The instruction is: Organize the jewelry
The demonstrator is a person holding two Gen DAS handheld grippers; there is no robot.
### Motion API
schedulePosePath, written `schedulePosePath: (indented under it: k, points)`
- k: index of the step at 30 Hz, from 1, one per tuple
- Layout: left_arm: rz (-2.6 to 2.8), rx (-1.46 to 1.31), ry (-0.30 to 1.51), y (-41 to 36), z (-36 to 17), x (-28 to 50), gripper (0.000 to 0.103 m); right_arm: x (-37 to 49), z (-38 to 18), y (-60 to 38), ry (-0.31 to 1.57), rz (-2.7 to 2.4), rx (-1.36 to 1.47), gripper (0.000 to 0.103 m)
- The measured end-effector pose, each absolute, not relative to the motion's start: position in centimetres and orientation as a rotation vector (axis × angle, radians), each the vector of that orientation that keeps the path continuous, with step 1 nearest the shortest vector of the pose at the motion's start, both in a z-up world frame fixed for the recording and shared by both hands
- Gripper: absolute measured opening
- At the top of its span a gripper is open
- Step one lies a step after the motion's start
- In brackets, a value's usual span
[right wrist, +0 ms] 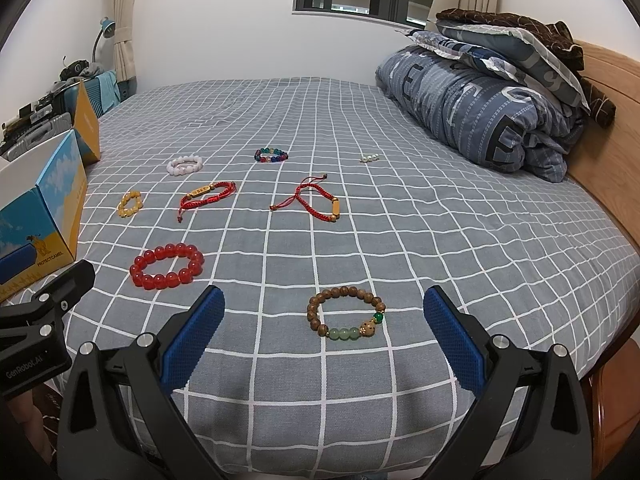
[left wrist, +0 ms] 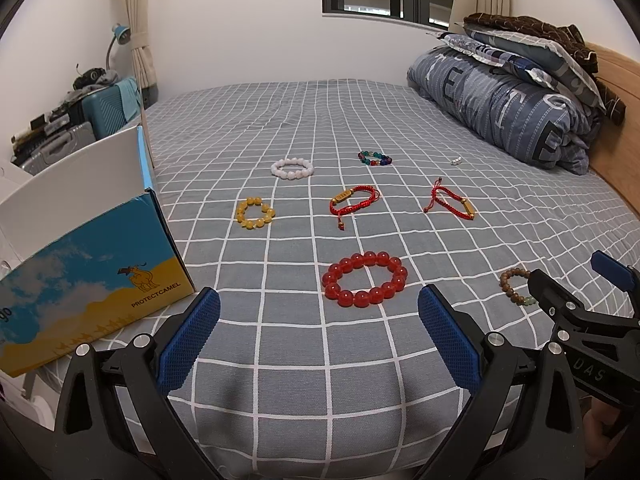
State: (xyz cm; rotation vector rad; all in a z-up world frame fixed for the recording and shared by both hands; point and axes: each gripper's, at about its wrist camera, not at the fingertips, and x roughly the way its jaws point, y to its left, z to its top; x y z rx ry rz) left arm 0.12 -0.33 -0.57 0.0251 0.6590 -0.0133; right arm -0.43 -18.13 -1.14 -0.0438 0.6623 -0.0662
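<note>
So basically nothing's sorted yet, as far as I can tell. All the jewelry I can see is laid out loose on the bed [right wrist: 460, 240], each piece apart from the others, and the open box [left wrist: 92, 264] sits off at my left on the same bed. I can't see inside the box from here, so no idea whether anything's in it. My guess is that's where it all goes, which means pretty much the whole job is left.

Count time, eight pieces total:
- Five full bead bracelets: big red bead bracelet [left wrist: 365, 279], yellow bead bracelet [left wrist: 255, 213], white bead bracelet [left wrist: 292, 168], multicolor bead bracelet [left wrist: 375, 158], and wooden bead bracelet [right wrist: 346, 312] with a few green beads.
- Two red cord bracelets with a gold tube charm, one toward the middle [left wrist: 352, 201] and one farther right [left wrist: 452, 203].
- One small white bead piece [right wrist: 370, 157] far back, too tiny to say what it is.

Both hands are empty. My left gripper [left wrist: 319, 334] is spread wide, hovering just short of the red bracelet. My right gripper [right wrist: 324, 336] is spread wide too, with the wooden one sitting between its fingers further ahead, not touched.
</note>
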Motion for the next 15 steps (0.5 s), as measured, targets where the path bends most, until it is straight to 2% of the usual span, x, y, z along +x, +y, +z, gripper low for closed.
schedulePosePath:
  k: [9,15]
  points:
    - [0.014,0.042,0.67,-0.8,1.6,2.3,0.097,0.3,1.2,-18.9,0.659,-0.075,-0.049,0.096]
    - [0.04,0.019,0.74,0.4,3.8,7.7,0.097,3.4,2.9,-19.3,0.763,-0.072,-0.058,0.096]
